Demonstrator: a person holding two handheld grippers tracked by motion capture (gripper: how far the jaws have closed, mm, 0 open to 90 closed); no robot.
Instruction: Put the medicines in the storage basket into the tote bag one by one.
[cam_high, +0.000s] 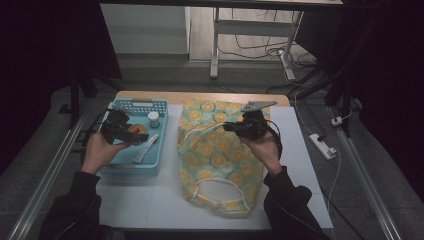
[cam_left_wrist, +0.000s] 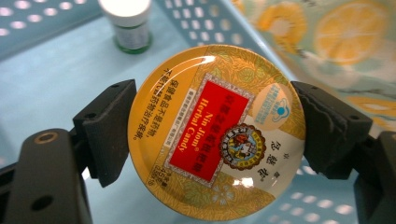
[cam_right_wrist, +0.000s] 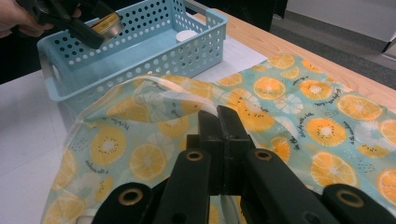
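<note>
A round yellow candy tin (cam_left_wrist: 215, 130) with a red label sits flat between the pads of my left gripper (cam_left_wrist: 212, 140), which is shut on its rim. In the high view that gripper (cam_high: 133, 134) holds the tin (cam_high: 136, 130) just above the blue basket (cam_high: 131, 169). An orange-slice print cloth bag (cam_high: 215, 160) lies on the table to the right. My right gripper (cam_high: 229, 126) is shut on the bag's upper layer near its mouth and holds it raised. In the right gripper view the jaws (cam_right_wrist: 219, 116) are pressed together over the bag (cam_right_wrist: 289, 98).
A small white-capped bottle (cam_high: 153, 119) and a thin white tube (cam_high: 146, 148) lie in the basket. The basket's perforated wall (cam_right_wrist: 140, 60) stands next to the bag's mouth. A white mat (cam_high: 150, 200) covers the table. A power strip (cam_high: 322, 146) lies on the floor to the right.
</note>
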